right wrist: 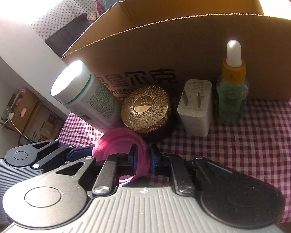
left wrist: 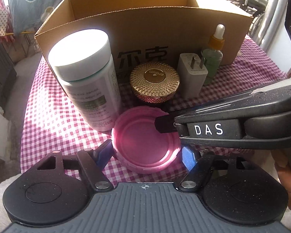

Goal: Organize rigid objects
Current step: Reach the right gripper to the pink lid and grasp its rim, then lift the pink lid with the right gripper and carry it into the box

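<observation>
A pink lid (left wrist: 143, 145) lies hollow side up on the red-checked cloth, close in front of me. My left gripper (left wrist: 146, 155) straddles it, and its blue pads (left wrist: 104, 153) touch the lid's left and right sides. My right gripper (left wrist: 164, 126) reaches in from the right and is shut on the lid's far-right rim. In the right wrist view that gripper (right wrist: 144, 160) pinches the thin pink rim (right wrist: 126, 143) between its pads. A left finger (right wrist: 81, 152) touches the lid's other edge.
Behind the lid stand a white-capped bottle (left wrist: 87, 81), a gold-lidded jar (left wrist: 154, 81), a white charger plug (left wrist: 192, 75) and a green dropper bottle (left wrist: 213, 56). An open cardboard box (left wrist: 145, 23) stands behind them. The cloth (left wrist: 48, 116) drops off at the left.
</observation>
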`<state>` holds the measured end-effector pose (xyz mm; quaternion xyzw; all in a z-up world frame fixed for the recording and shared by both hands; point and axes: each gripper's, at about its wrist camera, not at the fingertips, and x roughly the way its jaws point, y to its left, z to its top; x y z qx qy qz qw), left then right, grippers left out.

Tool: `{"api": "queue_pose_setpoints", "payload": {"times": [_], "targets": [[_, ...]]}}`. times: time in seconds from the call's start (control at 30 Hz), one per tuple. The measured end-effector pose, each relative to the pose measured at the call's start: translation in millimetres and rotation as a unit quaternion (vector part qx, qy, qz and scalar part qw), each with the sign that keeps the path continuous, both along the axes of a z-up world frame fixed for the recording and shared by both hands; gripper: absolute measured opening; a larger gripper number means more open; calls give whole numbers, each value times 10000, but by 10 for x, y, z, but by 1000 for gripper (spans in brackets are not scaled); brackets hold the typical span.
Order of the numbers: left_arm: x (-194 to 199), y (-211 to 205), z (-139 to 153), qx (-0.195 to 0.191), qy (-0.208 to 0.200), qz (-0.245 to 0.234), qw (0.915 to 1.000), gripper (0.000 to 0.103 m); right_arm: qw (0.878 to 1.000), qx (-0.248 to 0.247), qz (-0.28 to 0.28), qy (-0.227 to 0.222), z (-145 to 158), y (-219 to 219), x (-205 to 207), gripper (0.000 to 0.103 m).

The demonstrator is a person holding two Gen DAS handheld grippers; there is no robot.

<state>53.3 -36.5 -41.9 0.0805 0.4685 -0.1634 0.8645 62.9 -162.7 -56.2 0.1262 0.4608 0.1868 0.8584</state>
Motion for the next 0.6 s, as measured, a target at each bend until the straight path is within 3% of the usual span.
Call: {"api": "queue_pose_setpoints", "payload": {"times": [0.6], "targets": [[-212,-111,210,-3,-225,-88,9997,73,9996,78,-156,-211,173,-194,-250,11]]}}
